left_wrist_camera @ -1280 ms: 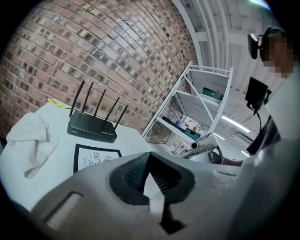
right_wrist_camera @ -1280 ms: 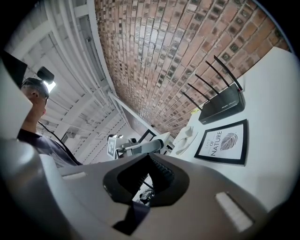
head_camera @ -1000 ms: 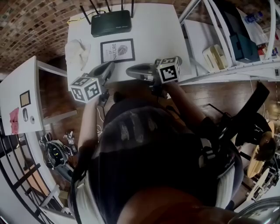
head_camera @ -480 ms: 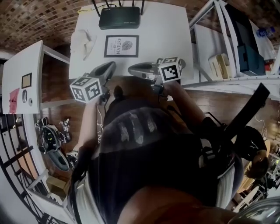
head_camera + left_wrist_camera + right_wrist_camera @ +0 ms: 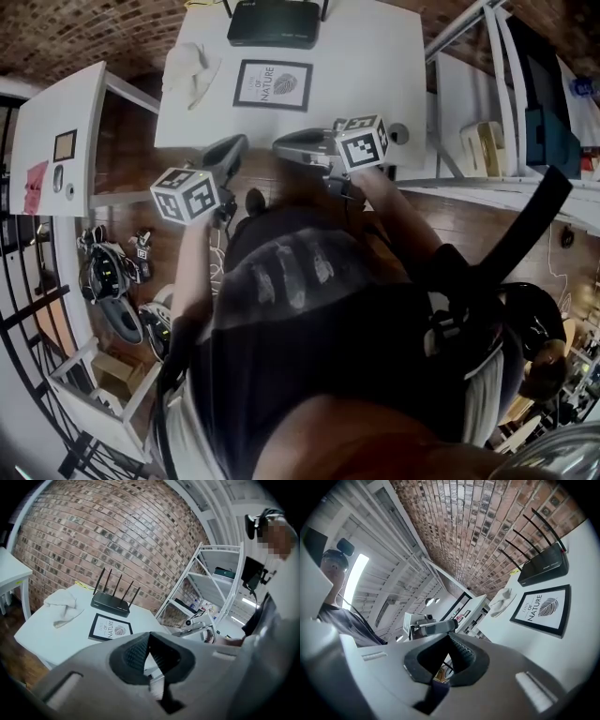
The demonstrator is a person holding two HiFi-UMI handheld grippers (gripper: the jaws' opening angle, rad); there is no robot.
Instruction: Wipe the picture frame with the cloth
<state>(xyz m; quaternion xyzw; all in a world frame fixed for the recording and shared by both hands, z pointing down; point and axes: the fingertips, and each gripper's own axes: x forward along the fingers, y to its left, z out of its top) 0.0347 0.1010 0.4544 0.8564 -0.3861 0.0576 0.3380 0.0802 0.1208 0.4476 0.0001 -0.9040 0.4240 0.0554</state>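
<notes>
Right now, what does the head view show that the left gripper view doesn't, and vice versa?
Head view only: the marker cube on the left gripper, and the small items on the side table.

Left gripper view only: that gripper's jaws together with nothing between them, and the router's antennas in full.

Both: cloth, picture frame and router on the white table, plus the right gripper and the metal shelving.
</notes>
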